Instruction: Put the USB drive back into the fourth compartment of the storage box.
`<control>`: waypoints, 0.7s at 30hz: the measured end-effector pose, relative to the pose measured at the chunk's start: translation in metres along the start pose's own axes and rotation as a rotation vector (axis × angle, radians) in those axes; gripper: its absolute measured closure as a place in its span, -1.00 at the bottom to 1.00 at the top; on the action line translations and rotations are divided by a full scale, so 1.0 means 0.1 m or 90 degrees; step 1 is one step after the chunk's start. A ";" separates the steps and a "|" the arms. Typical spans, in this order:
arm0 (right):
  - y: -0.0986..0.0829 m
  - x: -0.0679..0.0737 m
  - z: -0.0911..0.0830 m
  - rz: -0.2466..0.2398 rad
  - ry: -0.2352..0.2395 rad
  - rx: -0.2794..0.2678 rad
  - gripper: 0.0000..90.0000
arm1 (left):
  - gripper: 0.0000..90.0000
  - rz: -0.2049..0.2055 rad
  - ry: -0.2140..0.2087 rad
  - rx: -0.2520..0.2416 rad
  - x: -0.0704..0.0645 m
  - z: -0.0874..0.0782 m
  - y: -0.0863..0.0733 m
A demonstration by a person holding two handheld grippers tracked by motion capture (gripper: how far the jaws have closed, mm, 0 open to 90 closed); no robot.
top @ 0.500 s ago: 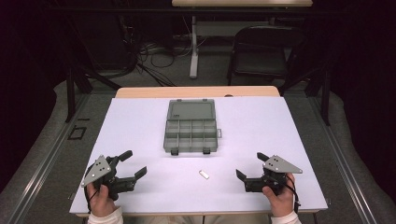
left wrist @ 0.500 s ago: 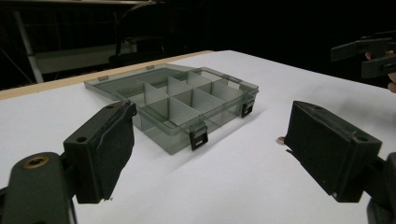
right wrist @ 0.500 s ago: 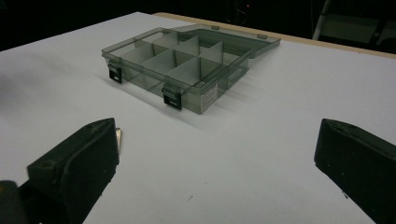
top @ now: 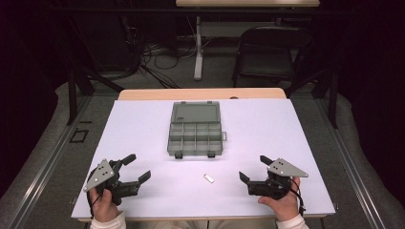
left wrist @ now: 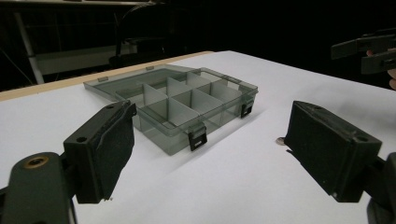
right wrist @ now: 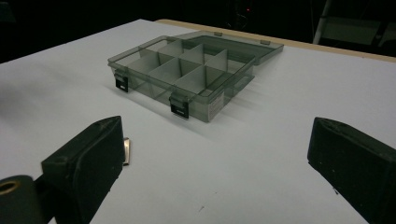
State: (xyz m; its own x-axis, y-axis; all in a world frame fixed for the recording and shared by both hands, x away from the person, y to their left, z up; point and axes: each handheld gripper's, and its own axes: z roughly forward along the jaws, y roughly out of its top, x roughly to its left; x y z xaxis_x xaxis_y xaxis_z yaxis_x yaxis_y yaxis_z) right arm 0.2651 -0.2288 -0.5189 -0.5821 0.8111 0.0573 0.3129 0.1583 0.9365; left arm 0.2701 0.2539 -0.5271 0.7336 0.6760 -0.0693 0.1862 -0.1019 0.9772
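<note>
A clear grey compartment box (top: 196, 130) lies open in the middle of the white table (top: 143, 124), its lid folded back; its divided cells look empty (left wrist: 182, 105) (right wrist: 187, 70). A small flat metal piece (top: 208, 178) lies in front of it, and its edge peeks past my right gripper's left jaw (right wrist: 126, 151). My left gripper (top: 135, 168) rests open near the front left edge, nothing between its jaws (left wrist: 205, 154). My right gripper (top: 254, 169) sits open near the front right, also with nothing held (right wrist: 215, 158).
A black chair (top: 267, 55) and a table leg with cables (top: 198, 47) stand on the floor beyond the far edge. A wooden strip (top: 200, 93) borders the far side. White surface runs on both sides of the box.
</note>
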 end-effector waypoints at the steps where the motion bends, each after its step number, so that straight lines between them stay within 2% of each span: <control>1: 0.00 0.01 0.00 -0.005 0.001 0.001 -0.88 | -0.66 0.000 0.000 0.000 0.00 0.00 0.00; 6: 0.01 0.05 0.03 -0.004 0.001 0.002 -0.67 | -0.66 0.002 -0.006 0.002 -0.02 0.00 0.00; 9: 0.01 0.06 0.05 -0.001 0.010 0.005 -0.61 | -0.66 0.005 -0.008 0.001 -0.03 0.01 0.00; 11: 0.01 0.08 0.06 -0.016 -0.003 0.014 -0.55 | -0.66 0.006 -0.008 0.001 -0.03 0.01 0.00; 14: 0.02 0.11 0.09 -0.024 -0.003 0.021 -0.45 | -0.66 0.009 -0.014 0.004 -0.04 0.02 0.00; 16: 0.04 0.14 0.12 -0.032 0.001 0.019 -0.28 | -0.66 0.012 -0.012 0.005 -0.04 0.03 0.00; 21: 0.07 0.20 0.18 -0.045 0.010 0.021 -0.09 | -0.66 0.017 -0.017 0.004 -0.05 0.03 0.01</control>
State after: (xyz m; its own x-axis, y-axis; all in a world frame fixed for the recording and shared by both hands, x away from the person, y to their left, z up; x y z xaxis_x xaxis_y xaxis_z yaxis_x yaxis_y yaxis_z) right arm 0.2686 -0.2016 -0.5177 -0.6156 0.7881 -0.0020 0.2959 0.2335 0.9262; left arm 0.2687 0.2477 -0.5265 0.7553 0.6536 -0.0486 0.1707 -0.1246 0.9774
